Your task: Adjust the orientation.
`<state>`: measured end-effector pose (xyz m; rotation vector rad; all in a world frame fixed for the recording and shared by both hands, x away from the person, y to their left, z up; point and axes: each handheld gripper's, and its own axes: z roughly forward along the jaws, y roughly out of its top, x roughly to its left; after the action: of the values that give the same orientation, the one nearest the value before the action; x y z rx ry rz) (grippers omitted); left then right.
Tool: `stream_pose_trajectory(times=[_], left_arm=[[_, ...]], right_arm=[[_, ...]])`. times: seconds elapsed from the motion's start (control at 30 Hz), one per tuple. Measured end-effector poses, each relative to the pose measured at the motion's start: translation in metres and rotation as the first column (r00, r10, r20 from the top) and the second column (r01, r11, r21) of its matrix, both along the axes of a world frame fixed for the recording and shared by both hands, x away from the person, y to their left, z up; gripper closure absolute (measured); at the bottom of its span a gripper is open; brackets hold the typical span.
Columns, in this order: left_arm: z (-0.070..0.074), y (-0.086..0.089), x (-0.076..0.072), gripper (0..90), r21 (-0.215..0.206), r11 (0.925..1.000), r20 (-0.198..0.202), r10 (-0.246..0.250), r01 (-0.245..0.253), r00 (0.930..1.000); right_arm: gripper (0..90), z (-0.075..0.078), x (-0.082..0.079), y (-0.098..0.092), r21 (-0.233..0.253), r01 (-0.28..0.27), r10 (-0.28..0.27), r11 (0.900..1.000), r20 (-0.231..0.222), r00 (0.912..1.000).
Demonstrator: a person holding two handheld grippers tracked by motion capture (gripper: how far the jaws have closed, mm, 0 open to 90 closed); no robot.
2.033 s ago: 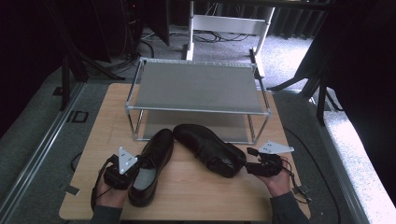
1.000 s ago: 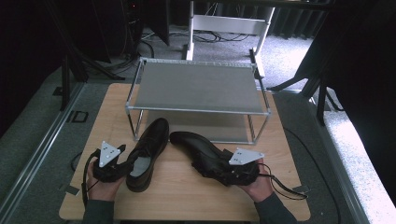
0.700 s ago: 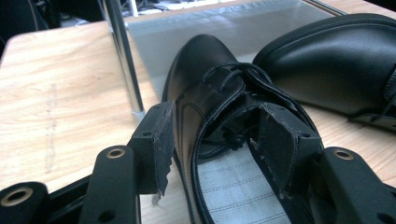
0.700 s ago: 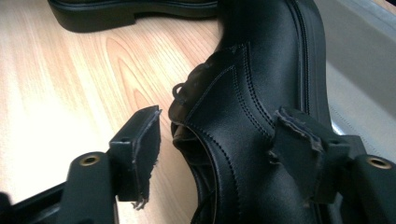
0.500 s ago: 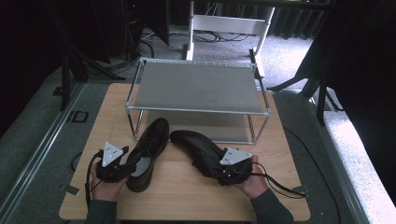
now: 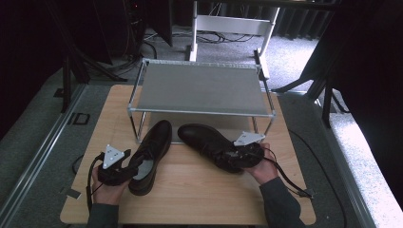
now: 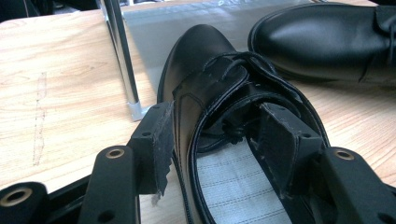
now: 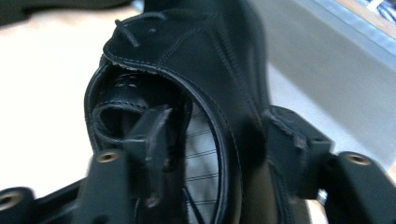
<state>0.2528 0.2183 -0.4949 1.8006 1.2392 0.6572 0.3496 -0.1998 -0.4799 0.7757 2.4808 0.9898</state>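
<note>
Two black leather lace-up shoes lie on the wooden table [image 6: 190,199] in front of a metal shoe rack [image 6: 199,88]. The left shoe [image 6: 149,152] [image 7: 219,84] points its toe at the rack. My left gripper [image 6: 124,167] [image 7: 217,144] is open at its heel end, one jaw outside the collar's side wall and one inside over the pale insole. The right shoe [image 6: 209,145] [image 8: 205,74] lies angled, toe toward the left shoe. My right gripper [image 6: 240,154] [image 8: 217,154] straddles its collar wall the same way, jaws apart, outer pad against the leather.
The rack's grey upper shelf stands on thin chrome legs [image 7: 122,60], with a lower grey shelf [image 7: 149,32] just behind the shoes' toes. Bare wood [image 6: 190,190] spreads between my hands. Cables trail from both grippers. Dark stands and floor surround the table.
Both grippers came in from the shoes' outer sides to their heel openings. In the last half second the right shoe and right gripper shifted toward the rack; the left side barely moved.
</note>
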Motion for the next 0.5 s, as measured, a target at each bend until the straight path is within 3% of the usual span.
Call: stream_pose_trajectory(times=[0.07,0.1,0.13,0.17,0.2,0.23,0.3,0.33,0.37,0.4,0.43,0.47,0.5], left_arm=[[0.000,0.000,0.000,46.0,-0.002,1.0000,-0.002,-0.003,0.003,1.0000],[0.000,-0.001,0.000,46.0,-0.001,1.0000,-0.002,-0.005,0.005,1.0000],[0.000,-0.001,0.000,46.0,0.000,1.0000,-0.003,-0.006,0.006,1.0000],[0.000,-0.001,0.000,46.1,-0.001,1.0000,-0.002,-0.005,0.005,1.0000],[0.000,0.000,0.000,46.1,-0.001,1.0000,-0.002,-0.005,0.005,1.0000],[0.000,0.000,0.000,46.2,-0.001,1.0000,-0.002,-0.003,0.003,1.0000],[0.000,0.000,-0.001,46.2,-0.003,1.0000,-0.003,0.000,0.000,1.0000],[0.000,0.001,-0.001,46.2,-0.004,1.0000,-0.004,0.000,0.000,1.0000],[0.000,0.001,-0.001,46.3,-0.006,1.0000,-0.003,-0.001,0.001,1.0000],[0.000,0.002,-0.001,46.3,-0.005,1.0000,-0.004,0.000,0.000,1.0000],[0.000,0.002,-0.001,46.3,-0.007,1.0000,-0.004,0.000,0.000,1.0000],[0.000,0.002,-0.002,46.2,-0.011,0.9999,-0.003,0.003,-0.003,1.0000],[0.000,0.002,-0.002,46.2,-0.016,0.9999,-0.003,0.003,-0.003,1.0000]], right_arm=[[54.5,0.003,0.007,-0.006,-0.010,0.048,-0.048,0.999,-0.002,0.9989],[67.5,0.003,0.014,-0.010,-0.049,0.099,-0.098,0.994,0.016,0.9950],[67.5,0.003,0.014,-0.010,-0.049,0.099,-0.098,0.994,0.016,0.9950],[76.7,0.002,0.016,-0.012,-0.043,0.123,-0.123,0.991,0.012,0.9924],[78.4,0.002,0.019,-0.015,-0.028,0.140,-0.140,0.990,0.004,0.9901],[81.2,0.003,0.022,-0.015,-0.016,0.178,-0.178,0.984,-0.031,0.9835],[82.2,0.003,0.021,-0.013,-0.025,0.192,-0.192,0.981,-0.035,0.9807],[83.1,0.003,0.022,-0.012,-0.033,0.195,-0.197,0.980,-0.070,0.9779],[83.4,-0.001,0.019,-0.007,-0.015,0.191,-0.191,0.982,-0.160,0.9686],[82.8,-0.003,0.016,-0.004,-0.005,0.179,-0.176,0.984,-0.191,0.9656],[82.8,-0.003,0.016,-0.004,-0.005,0.179,-0.176,0.984,-0.191,0.9656],[78.7,-0.004,0.009,0.002,0.036,0.173,-0.159,0.984,-0.244,0.9565],[78.7,-0.004,0.009,0.002,0.036,0.173,-0.159,0.984,-0.244,0.9565]])
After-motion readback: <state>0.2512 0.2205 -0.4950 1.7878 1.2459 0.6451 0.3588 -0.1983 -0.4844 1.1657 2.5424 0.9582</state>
